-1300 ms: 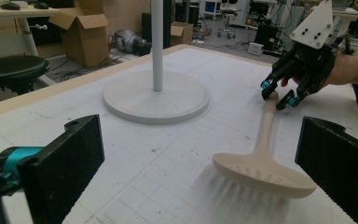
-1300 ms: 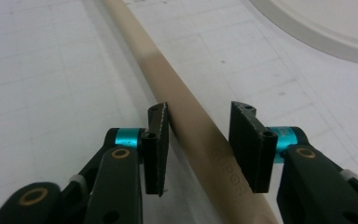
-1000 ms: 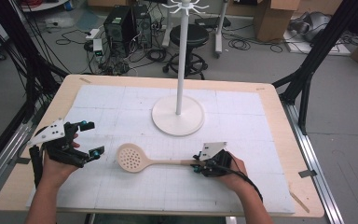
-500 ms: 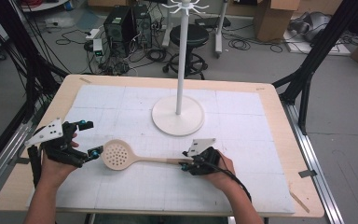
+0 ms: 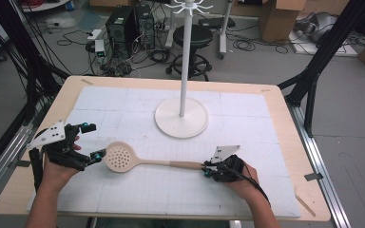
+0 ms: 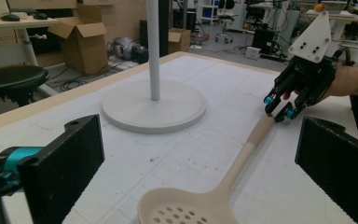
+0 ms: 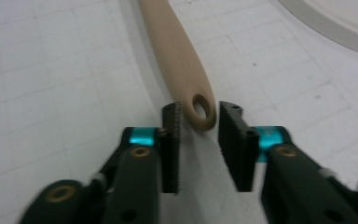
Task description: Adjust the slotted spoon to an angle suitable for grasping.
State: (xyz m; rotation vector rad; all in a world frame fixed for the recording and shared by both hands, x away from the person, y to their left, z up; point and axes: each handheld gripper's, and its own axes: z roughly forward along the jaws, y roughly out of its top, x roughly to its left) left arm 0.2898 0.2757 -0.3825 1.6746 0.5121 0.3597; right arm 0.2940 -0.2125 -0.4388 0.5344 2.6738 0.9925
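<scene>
On the white gridded mat that covered the wooden table, a beige slotted spoon lay flat, its round holed bowl toward the person's left and its long handle running to the right. At the handle's far end sat the right gripper, low over the mat. Its jaws had just been closing, and in the right gripper view the right gripper stood narrow around the tip of the handle, the part with the hanging hole. One pad looked to be touching the tip, while a thin gap showed on the other side, so a firm grip could not be made out.

Beside the spoon's bowl, the left gripper was held with its jaws wide apart and nothing between them; the bowl lay just beside the nearer jaw. Behind the spoon, well apart from it, a white stand with a round base and a tall thin pole stood upright on the mat.
</scene>
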